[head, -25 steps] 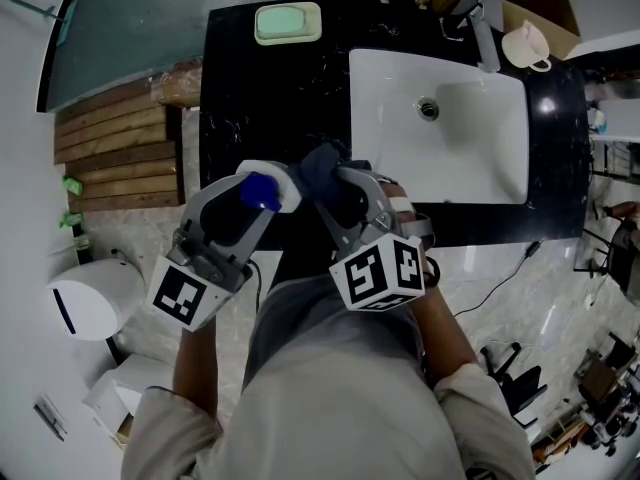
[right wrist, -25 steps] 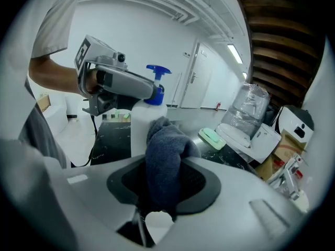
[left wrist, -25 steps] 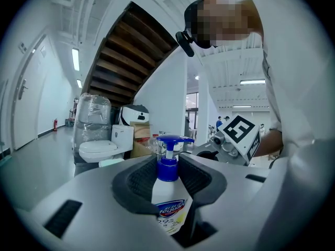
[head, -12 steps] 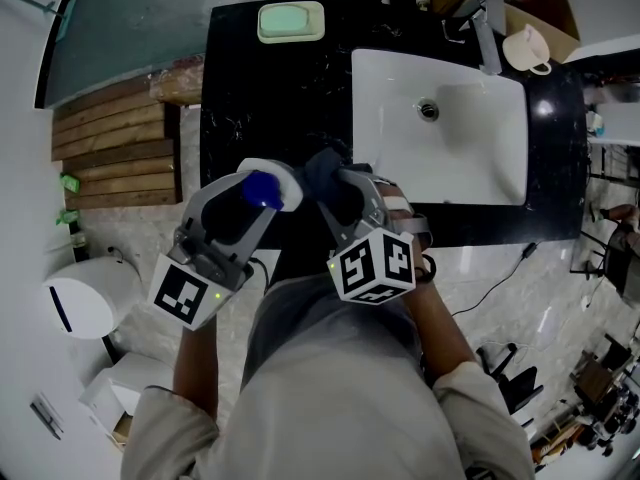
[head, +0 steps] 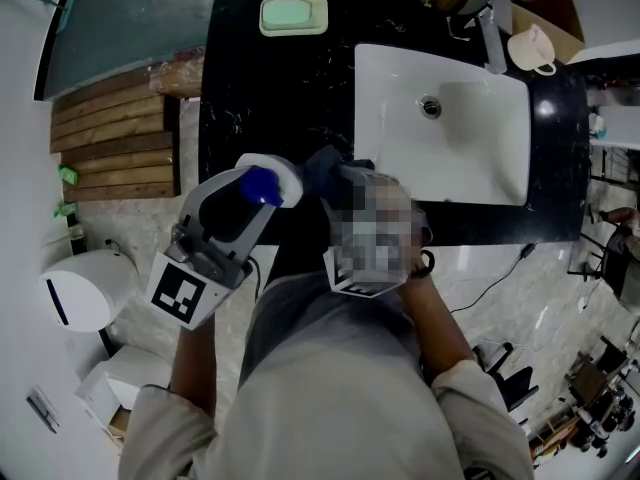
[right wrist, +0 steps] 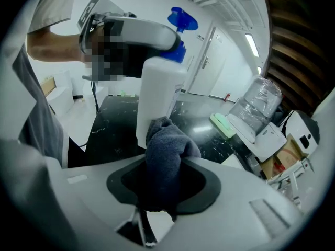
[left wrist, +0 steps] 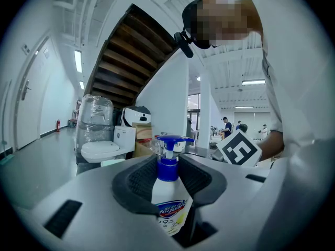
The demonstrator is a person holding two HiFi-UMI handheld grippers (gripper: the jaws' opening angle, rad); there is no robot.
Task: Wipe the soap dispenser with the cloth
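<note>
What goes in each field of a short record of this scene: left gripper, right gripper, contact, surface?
left gripper: shut on the soap dispenser, just below its blue pump
right gripper: shut on the dark grey cloth
contact: cloth pressed against the dispenser's white lower body
surface: black counter with a white sink, a green soap dish at the back, and a white cup beyond the sink
</note>
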